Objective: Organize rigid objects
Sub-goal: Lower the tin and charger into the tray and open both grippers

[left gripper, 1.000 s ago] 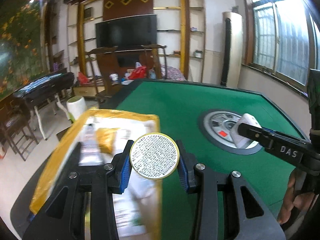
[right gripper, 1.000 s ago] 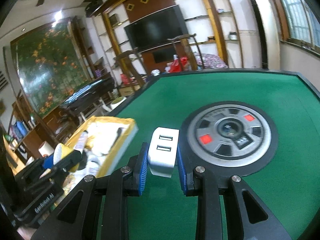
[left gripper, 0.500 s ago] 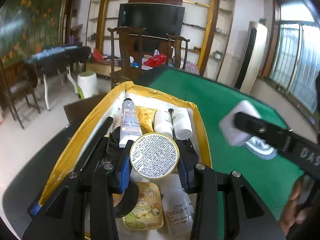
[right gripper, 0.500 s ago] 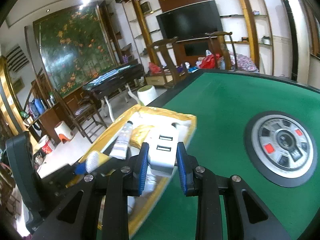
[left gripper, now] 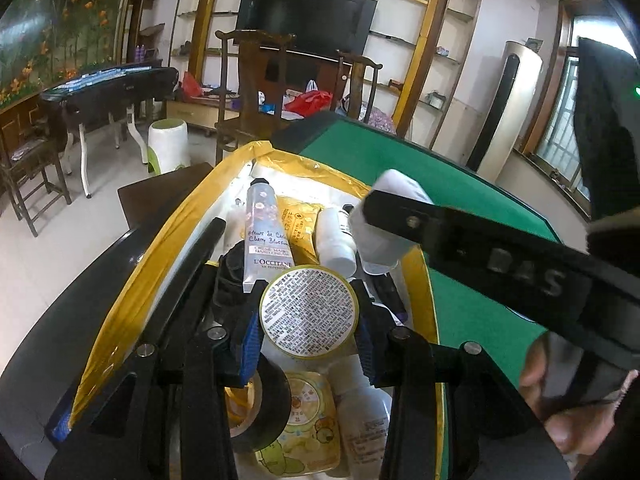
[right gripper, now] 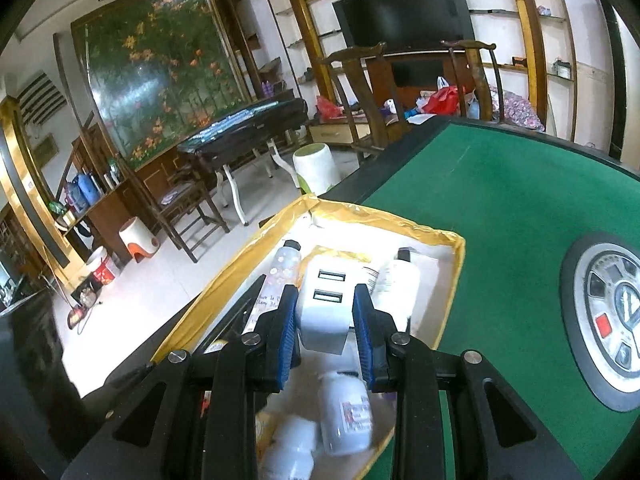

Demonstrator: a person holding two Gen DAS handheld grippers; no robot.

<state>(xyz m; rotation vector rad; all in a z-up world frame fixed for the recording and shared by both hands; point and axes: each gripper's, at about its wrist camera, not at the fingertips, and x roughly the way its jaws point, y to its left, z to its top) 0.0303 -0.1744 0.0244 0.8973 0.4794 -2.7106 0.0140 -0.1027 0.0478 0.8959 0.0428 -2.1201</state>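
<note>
Green felt covers the game table [right gripper: 520, 216], with a yellow-rimmed box [left gripper: 168, 240] at its edge, lower centre in both views. Nearest the lens, the left gripper [left gripper: 308, 334] is closed on a round tin [left gripper: 308, 314], held above the box's tape roll and bottles. Beyond it, centre right, the right gripper [right gripper: 326, 330] clamps a white USB charger [right gripper: 324, 308] above the box's middle, over a hand-cream tube [left gripper: 262, 236]. Both items look ready for placing; next, each should be lowered into a free gap, then the jaws opened. Chairs and a TV stand far behind.
</note>
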